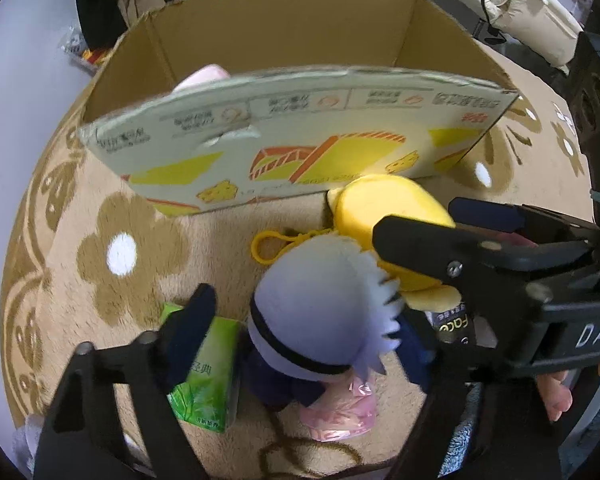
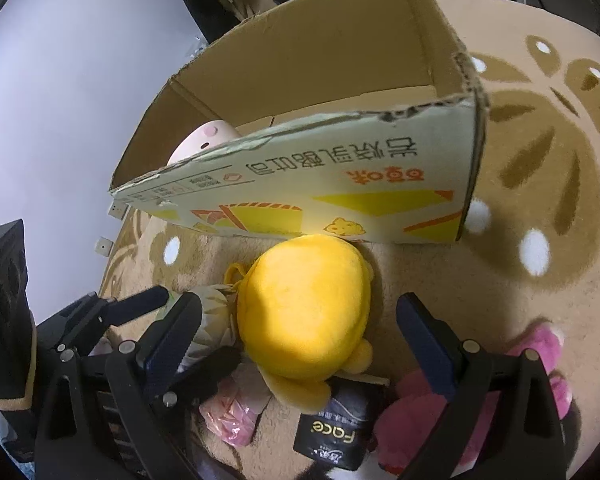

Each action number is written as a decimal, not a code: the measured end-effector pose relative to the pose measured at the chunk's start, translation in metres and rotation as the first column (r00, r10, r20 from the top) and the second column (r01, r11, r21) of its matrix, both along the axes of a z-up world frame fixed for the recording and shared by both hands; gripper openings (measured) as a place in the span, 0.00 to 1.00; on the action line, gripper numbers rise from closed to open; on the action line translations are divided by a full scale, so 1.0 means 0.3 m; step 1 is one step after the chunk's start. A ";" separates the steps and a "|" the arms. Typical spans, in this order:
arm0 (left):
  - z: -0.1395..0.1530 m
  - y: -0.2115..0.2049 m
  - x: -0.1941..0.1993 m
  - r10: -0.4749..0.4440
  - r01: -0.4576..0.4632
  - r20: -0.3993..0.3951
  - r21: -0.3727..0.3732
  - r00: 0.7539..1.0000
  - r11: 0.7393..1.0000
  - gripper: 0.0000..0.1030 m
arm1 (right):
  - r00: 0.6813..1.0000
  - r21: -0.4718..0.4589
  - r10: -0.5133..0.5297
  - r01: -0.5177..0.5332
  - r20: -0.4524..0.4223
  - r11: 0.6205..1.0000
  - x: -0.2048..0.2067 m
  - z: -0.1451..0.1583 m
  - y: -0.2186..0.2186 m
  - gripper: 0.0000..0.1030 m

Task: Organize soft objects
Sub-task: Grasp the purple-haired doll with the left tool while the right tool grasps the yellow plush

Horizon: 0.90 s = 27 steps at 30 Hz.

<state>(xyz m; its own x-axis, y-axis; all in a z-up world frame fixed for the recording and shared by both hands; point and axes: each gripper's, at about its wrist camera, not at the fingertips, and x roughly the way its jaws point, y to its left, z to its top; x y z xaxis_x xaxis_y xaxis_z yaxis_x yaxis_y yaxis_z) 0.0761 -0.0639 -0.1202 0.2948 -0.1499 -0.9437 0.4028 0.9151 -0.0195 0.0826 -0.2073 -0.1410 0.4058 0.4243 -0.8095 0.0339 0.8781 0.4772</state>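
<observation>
Plush toys lie on the patterned rug (image 2: 540, 140) just in front of the cardboard box (image 2: 340, 200), which fills the upper middle of both views. The left gripper (image 1: 300, 320), jaws apart, straddles the white-haired doll (image 1: 312, 312) at lower centre without pressing it. The right gripper (image 2: 296, 320) stands wide open around the yellow plush (image 2: 304, 312), gripping nothing. A pink plush (image 2: 204, 140) sits inside the box.

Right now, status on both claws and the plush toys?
Left claw open around white-haired doll. Right claw open around yellow plush. Both toys on rug, box just ahead, nothing blocking.
</observation>
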 end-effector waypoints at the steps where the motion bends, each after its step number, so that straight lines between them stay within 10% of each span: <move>1: -0.008 0.007 0.005 0.002 -0.002 -0.019 -0.010 1.000 1.000 0.64 | 1.000 -0.002 0.000 0.000 -0.001 1.000 0.006 -0.005 0.005 0.99; 21: 0.045 0.065 0.015 0.051 -0.050 0.014 -0.087 0.999 0.995 0.52 | 0.998 0.034 0.013 -0.010 -0.064 0.999 0.041 -0.082 0.046 0.88; 27: 0.042 0.039 0.010 0.050 -0.048 0.028 -0.080 0.998 0.996 0.52 | 0.996 0.056 0.009 -0.004 -0.085 0.998 0.040 -0.092 0.043 0.53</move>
<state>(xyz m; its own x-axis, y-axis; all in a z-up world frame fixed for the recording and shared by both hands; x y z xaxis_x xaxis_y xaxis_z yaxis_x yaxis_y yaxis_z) 0.0791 -0.0521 -0.1076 0.3312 -0.2091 -0.9201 0.3592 0.9297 -0.0820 0.0947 -0.1944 -0.1685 0.3330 0.4724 -0.8161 0.0708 0.8505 0.5212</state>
